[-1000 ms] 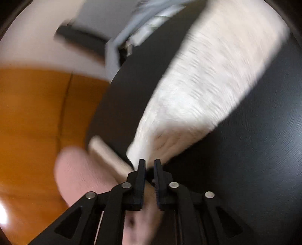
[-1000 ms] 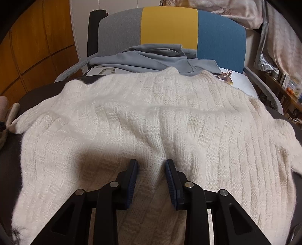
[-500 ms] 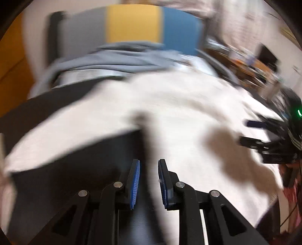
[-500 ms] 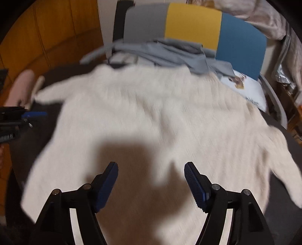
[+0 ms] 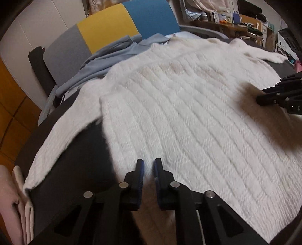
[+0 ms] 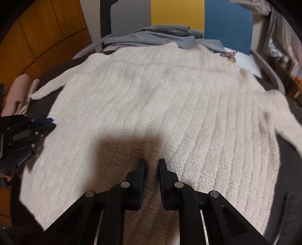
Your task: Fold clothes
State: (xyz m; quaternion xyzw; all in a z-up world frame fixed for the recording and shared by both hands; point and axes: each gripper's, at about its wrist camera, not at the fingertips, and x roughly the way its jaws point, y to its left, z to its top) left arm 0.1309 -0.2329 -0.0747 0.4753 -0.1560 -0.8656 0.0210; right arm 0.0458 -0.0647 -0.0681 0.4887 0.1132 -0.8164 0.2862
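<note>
A cream ribbed knit sweater (image 5: 188,105) lies spread flat on a dark round table (image 5: 85,150), sleeves out to both sides; it also shows in the right wrist view (image 6: 160,105). My left gripper (image 5: 148,167) hovers over the sweater's left hem edge, jaws a narrow gap apart and holding nothing. My right gripper (image 6: 152,167) hovers over the lower middle of the sweater, jaws also slightly apart and empty. Each gripper appears in the other's view: the right one at the right edge (image 5: 264,98), the left one at the left edge (image 6: 45,124).
A chair with grey, yellow and blue back panels (image 6: 177,17) stands behind the table with grey-blue garments (image 6: 160,37) draped on it. Folded pink and beige clothes (image 5: 13,203) sit at the table's left edge. Orange wooden panels (image 6: 37,34) are on the left, cluttered shelves (image 5: 236,17) far right.
The left gripper let go of the left sleeve cuff and swung over to the hem. The right gripper opened wide, lifted, then narrowed again. The sweater now lies flatter.
</note>
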